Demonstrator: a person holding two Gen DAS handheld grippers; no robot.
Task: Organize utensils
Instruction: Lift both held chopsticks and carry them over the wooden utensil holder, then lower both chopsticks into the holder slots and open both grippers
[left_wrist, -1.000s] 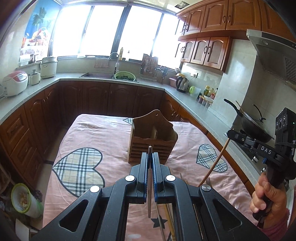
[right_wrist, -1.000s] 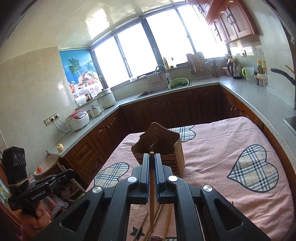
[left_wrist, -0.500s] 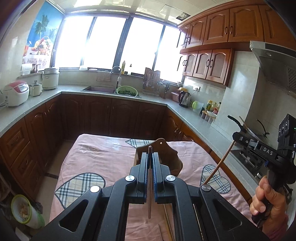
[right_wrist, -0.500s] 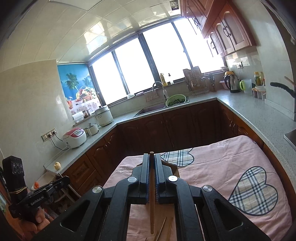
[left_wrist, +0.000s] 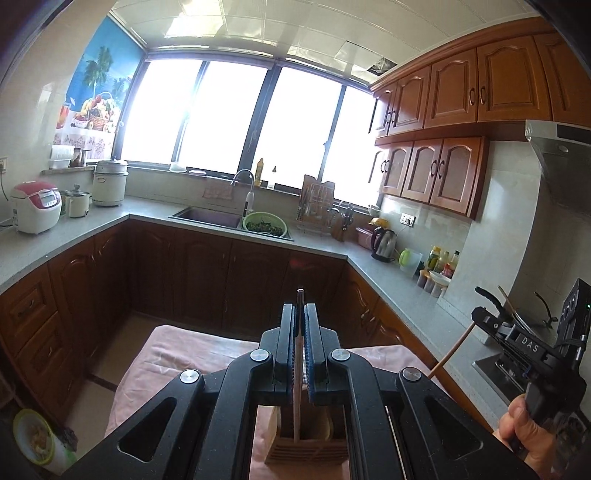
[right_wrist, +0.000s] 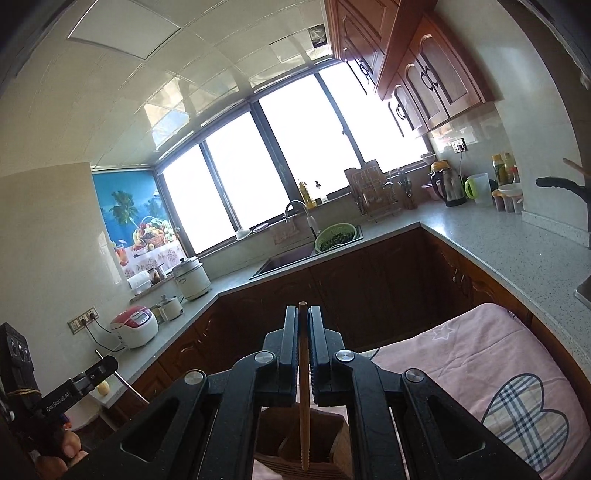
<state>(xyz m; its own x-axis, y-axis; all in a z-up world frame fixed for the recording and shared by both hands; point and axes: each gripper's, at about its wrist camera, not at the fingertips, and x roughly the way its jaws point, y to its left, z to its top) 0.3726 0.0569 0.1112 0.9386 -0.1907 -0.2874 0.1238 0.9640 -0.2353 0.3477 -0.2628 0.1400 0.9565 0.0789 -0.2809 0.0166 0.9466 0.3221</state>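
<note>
My left gripper (left_wrist: 300, 314) is shut on a thin chopstick (left_wrist: 296, 398) that hangs straight down, its tip at the wooden utensil holder (left_wrist: 306, 446) below. My right gripper (right_wrist: 303, 317) is shut on a wooden chopstick (right_wrist: 304, 406) that also hangs down over the same holder (right_wrist: 299, 439). The holder stands on a table with a pink cloth (right_wrist: 461, 362). The right gripper with its slanted chopstick shows at the right of the left wrist view (left_wrist: 480, 321). The left gripper shows at the lower left of the right wrist view (right_wrist: 107, 365).
Wooden cabinets and a grey counter (left_wrist: 391, 273) wrap around the table on three sides. The counter holds a sink (left_wrist: 207, 218), a green colander (left_wrist: 264, 225), a kettle (left_wrist: 384, 240) and rice cookers (left_wrist: 35, 206). A wok (left_wrist: 517, 314) sits on the stove at right.
Both grippers have risen and tilted up with their chopsticks. The holder has dropped from mid-frame to the bottom edge of both views, now right under the hanging chopsticks.
</note>
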